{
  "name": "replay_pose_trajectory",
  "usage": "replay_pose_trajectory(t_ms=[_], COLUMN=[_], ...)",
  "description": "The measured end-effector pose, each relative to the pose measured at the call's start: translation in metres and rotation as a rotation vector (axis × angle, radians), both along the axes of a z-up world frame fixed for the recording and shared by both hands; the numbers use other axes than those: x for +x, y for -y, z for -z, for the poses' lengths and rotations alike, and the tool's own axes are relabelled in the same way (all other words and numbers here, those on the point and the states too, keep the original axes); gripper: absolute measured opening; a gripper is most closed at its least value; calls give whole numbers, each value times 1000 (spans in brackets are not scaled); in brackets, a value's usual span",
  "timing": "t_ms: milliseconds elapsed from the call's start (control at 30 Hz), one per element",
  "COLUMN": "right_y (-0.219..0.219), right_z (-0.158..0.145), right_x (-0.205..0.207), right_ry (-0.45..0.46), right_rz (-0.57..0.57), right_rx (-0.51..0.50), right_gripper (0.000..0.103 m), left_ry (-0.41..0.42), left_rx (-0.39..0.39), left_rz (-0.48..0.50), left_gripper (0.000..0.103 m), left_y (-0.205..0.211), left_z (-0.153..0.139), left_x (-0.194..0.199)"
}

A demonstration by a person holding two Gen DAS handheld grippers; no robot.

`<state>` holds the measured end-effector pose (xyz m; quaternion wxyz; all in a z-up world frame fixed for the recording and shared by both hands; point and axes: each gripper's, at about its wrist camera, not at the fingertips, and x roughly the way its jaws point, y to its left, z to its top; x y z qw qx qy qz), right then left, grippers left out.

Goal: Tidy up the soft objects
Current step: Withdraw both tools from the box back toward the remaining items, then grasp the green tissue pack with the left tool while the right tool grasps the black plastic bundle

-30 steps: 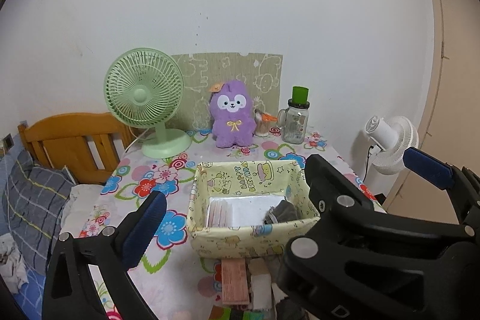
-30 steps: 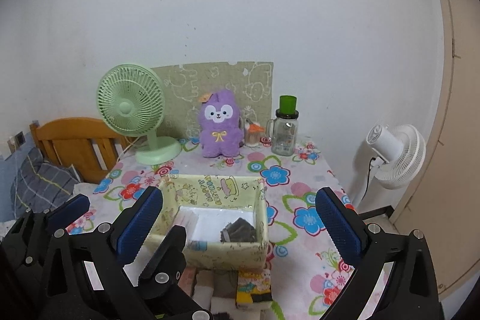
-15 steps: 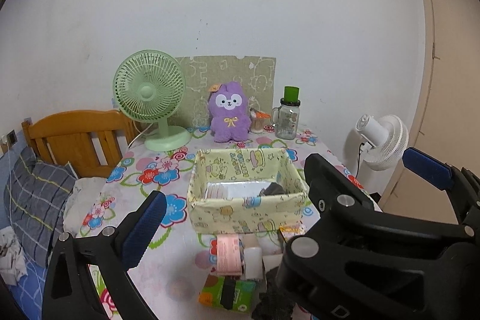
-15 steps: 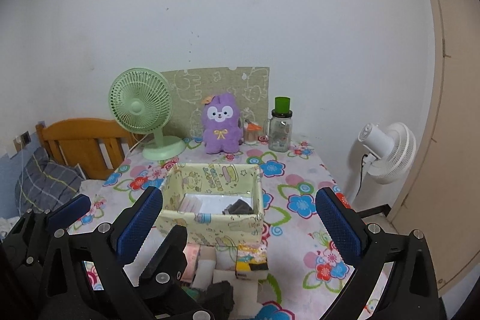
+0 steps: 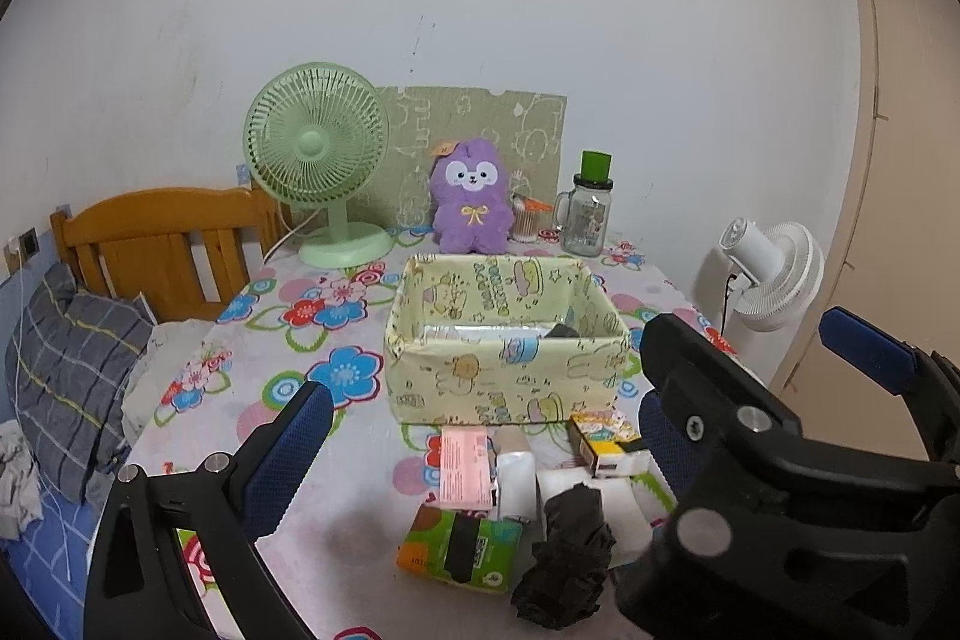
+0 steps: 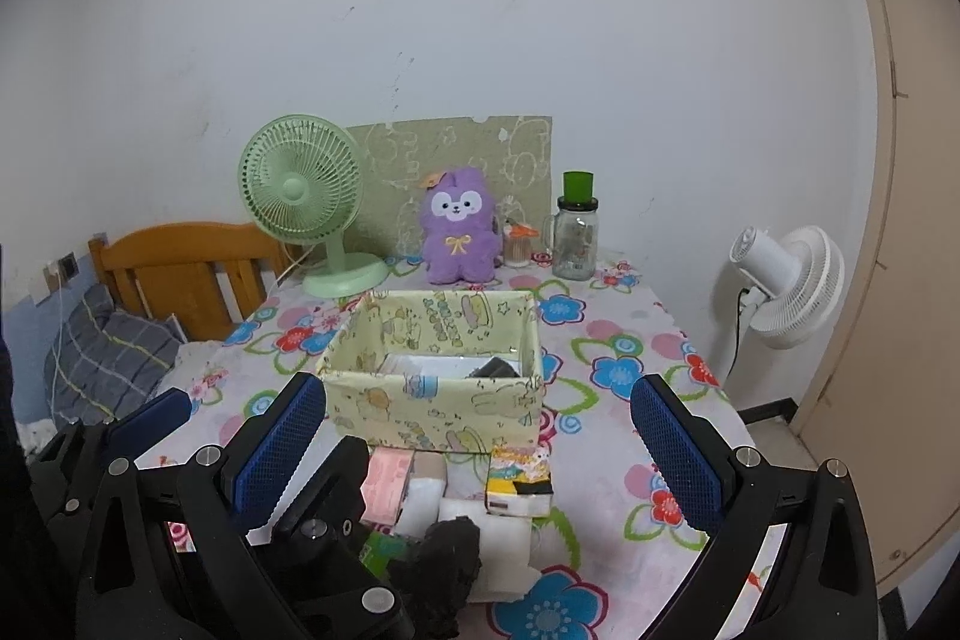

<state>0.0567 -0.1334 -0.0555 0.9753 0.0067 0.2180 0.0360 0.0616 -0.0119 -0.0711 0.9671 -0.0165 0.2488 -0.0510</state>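
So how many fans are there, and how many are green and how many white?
Green fans: 1, the desk fan on the table.
White fans: 1, the floor fan beside the table.
Total: 2 fans.

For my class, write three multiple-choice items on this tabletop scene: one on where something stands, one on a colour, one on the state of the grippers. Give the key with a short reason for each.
1. Where does the purple plush toy stand?
A. inside the fabric box
B. behind the fabric box, near the wall
C. on the floor

2. What colour is the desk fan on the table?
A. light green
B. red
C. black

3. How are the left gripper and right gripper?
A. both shut on packets
B. one holds the toy
C. both open, holding nothing

Key: 1 B, it sits past the box by the board; 2 A, cage and base are green; 3 C, the blue pads stand wide apart with nothing between.
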Motion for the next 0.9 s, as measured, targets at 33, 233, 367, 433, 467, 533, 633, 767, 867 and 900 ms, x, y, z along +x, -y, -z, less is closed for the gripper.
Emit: replay_pose_trajectory(t_ms=[33,233,367,433,467,533,633,767,867,900], right_y=[0,-3,-3,-4,-4,-6,-7,-8,-11,-11], right_z=[4,29,44,49,52,57,67,83,91,93], right_x=[-1,-2,-2,-3,-3,-3,-2,-2,0,0], right_ry=[-1,-37,-57,-63,-63,-63,-75,-94,-112,-116], right_rz=[-4,-2,9,12,16,35,44,49,51,52], right_rx=[2,0,7,11,9,-3,-2,1,-2,-4], right_gripper=[103,102,100,100,100,100,99,96,96,95], left_ry=[-5,-37,-54,-61,-64,-64,-70,-88,-110,-118], left_rx=[0,8,17,12,14,17,21,36,29,29], left_rz=[4,-1,-12,-8,-9,-13,-22,-25,-25,-26], left_gripper=[103,103,103,103,103,103,103,103,103,103], left_y=[0,-1,-2,-4,-5,-6,-6,-8,-10,-11], left_z=[4,27,40,45,49,54,63,77,85,88], left_x=[0,1,1,1,2,2,3,4,6,7])
